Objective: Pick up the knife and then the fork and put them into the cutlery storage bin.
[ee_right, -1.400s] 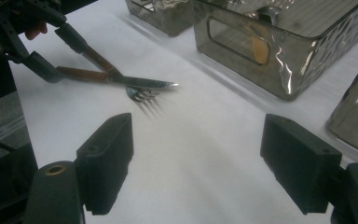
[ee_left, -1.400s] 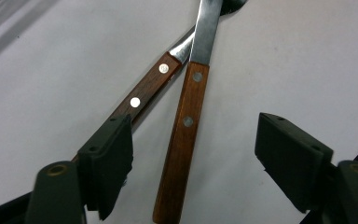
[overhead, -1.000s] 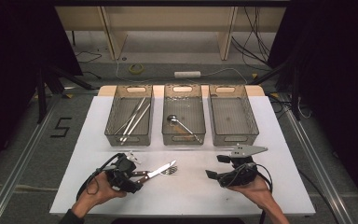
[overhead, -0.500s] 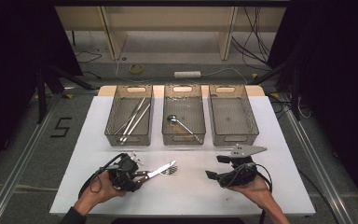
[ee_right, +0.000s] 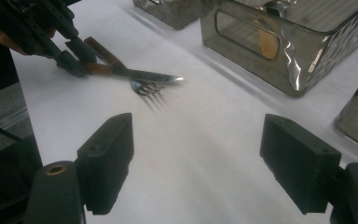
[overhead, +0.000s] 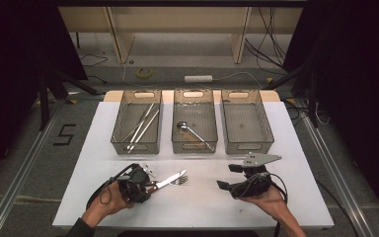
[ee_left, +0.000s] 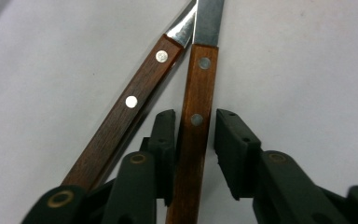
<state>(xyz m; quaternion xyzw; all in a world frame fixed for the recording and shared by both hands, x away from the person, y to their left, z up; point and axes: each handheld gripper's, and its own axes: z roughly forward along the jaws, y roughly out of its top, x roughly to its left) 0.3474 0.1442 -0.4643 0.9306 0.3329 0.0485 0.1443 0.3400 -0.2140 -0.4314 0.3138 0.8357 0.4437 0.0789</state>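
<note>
A wooden-handled knife (ee_left: pixel 196 116) and a wooden-handled fork (ee_left: pixel 130 105) lie crossed on the white table at the front left, seen from above as knife (overhead: pixel 173 178) and fork (overhead: pixel 181 182). My left gripper (ee_left: pixel 196 119) straddles the knife handle. Its jaws have just been closing; one pad sits beside the handle and a narrow gap shows at the other. The fork handle lies outside the jaws. My right gripper (ee_right: pixel 200 128) rests at the front right (overhead: pixel 227 177), wide open with bare table between its pads. In the right gripper view the knife blade (ee_right: pixel 154 74) lies over the fork tines (ee_right: pixel 147 88).
Three clear trays stand in a row at the back of the table. The left tray (overhead: pixel 116 143) holds several long utensils, the middle tray (overhead: pixel 175 143) a spoon (overhead: pixel 190 129), and the right tray (overhead: pixel 269 143) nothing visible. The white table (overhead: pixel 197 207) ends just before the hands.
The left gripper's jaws have drawn in around the knife handle while the hand barely shifted. Knife, fork and the right gripper lie as before.
</note>
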